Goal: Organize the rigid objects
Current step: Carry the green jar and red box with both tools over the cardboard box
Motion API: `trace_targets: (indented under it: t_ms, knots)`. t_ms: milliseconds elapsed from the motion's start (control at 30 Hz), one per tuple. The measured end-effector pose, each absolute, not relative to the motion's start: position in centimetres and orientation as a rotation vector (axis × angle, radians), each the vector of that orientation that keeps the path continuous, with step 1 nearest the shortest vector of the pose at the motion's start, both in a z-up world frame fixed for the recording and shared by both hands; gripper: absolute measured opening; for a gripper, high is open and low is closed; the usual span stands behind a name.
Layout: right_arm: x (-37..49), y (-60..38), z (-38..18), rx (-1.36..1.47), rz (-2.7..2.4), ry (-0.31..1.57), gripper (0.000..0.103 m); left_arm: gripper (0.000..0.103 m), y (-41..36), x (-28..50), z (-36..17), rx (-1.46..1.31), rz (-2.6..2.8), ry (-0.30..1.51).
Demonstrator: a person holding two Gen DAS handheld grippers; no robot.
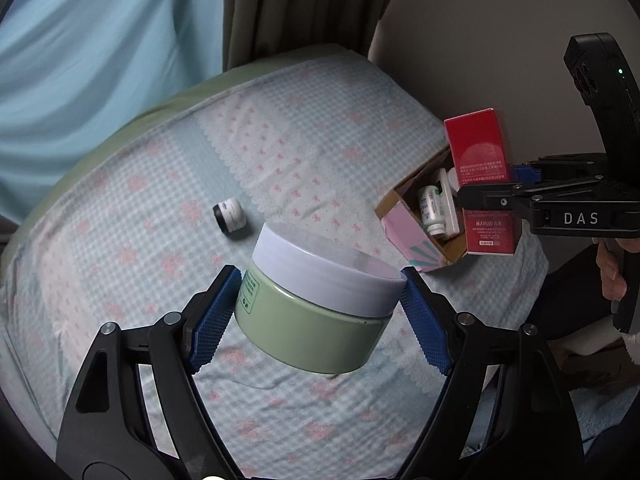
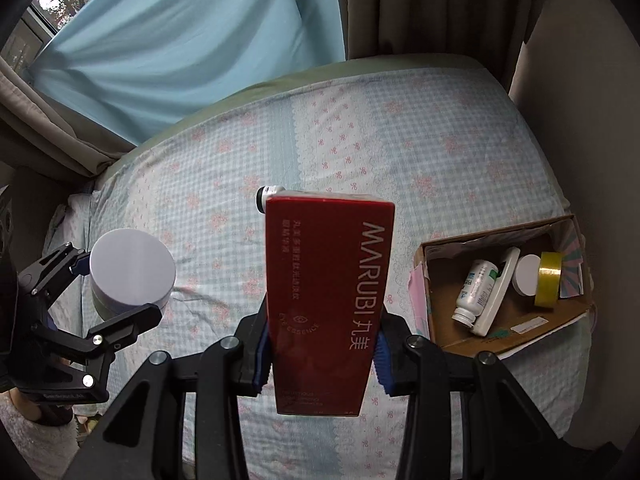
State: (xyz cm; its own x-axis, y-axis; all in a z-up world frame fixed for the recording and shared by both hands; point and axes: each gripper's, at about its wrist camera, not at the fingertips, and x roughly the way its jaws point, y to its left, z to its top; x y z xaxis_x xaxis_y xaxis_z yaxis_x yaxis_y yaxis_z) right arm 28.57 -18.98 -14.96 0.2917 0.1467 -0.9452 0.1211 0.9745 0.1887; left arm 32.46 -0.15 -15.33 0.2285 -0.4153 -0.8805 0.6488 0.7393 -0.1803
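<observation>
Left gripper (image 1: 316, 312) clamps a green jar with a white lid (image 1: 320, 296) between its blue pads, lifted above the bedsheet (image 1: 280, 140). Right gripper (image 2: 320, 356) grips a red MARUBI box (image 2: 328, 292) upright; the cardboard box (image 2: 444, 316) of bottles sits to its right. Small black-capped jar (image 1: 230, 216) lies ahead of the left gripper.

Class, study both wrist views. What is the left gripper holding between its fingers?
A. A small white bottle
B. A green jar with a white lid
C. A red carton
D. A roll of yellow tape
B. In the left wrist view the left gripper has its blue fingers pressed against the sides of the green jar, lifted above the bedsheet; the red carton sits in the right gripper.
</observation>
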Motion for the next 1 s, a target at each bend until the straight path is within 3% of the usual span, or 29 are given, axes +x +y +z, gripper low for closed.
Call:
trace_targets:
  t_ms: [167,400,733,1000]
  knots:
    - [25.4,-23.2,-10.7,0.231,0.036,1.202,0.038,0.078,-3.9,29.6,-11.8,0.253,-0.738,1.061]
    - [21.9,-32.3,-10.1,0.245,0.04,1.196,0.038,0.078,-11.8,26.0,-11.4,0.181,-0.69,1.066]
    - [21.0,-42.1,-13.9,0.19,0.045,1.267,0.038,0.078,-23.9,24.5,-16.4,0.068,-0.664,1.146]
    - [23.6,-45.1,-20.4,0.176,0.159,1.356,0.038,0.078,-28.4,25.8,-22.3,-0.015,-0.528,1.205]
